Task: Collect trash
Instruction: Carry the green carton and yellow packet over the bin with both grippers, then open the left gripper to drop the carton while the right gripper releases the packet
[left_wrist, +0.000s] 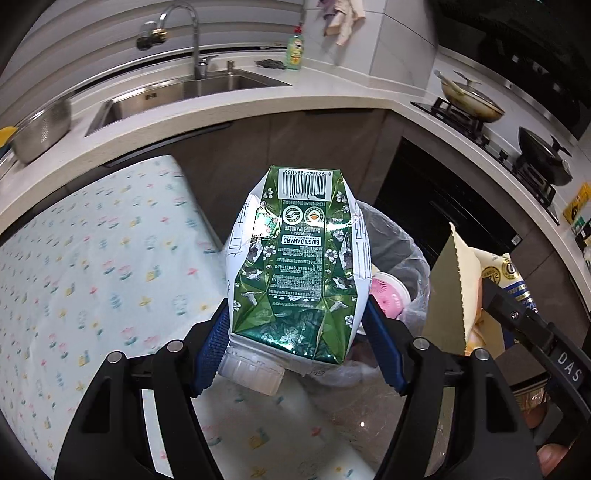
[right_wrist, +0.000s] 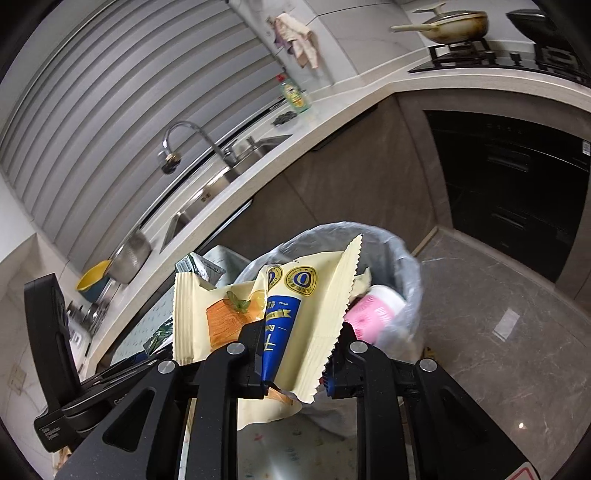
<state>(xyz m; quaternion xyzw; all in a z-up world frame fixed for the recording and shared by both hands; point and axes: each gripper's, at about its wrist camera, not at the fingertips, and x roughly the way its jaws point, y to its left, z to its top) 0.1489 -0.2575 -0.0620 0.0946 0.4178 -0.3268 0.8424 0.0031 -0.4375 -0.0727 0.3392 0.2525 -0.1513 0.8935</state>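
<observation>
While the left claw (left_wrist: 297, 336) grips a green carton (left_wrist: 295, 258), the right claw (right_wrist: 295, 363) clamps a yellow wrapper (right_wrist: 295, 314) — bin (right_wrist: 402, 251) just ahead.

We cannot see the bin's (right_wrist: 402, 258) base: the yellow wrapper (right_wrist: 317, 314) hides its near side and most contents.

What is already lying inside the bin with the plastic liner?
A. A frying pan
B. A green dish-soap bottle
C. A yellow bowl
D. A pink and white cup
D: the pink and white cup lies inside the lined bin, seen past the yellow wrapper held in the right gripper; the bowl, soap bottle and pan are all up on the counter.
</observation>
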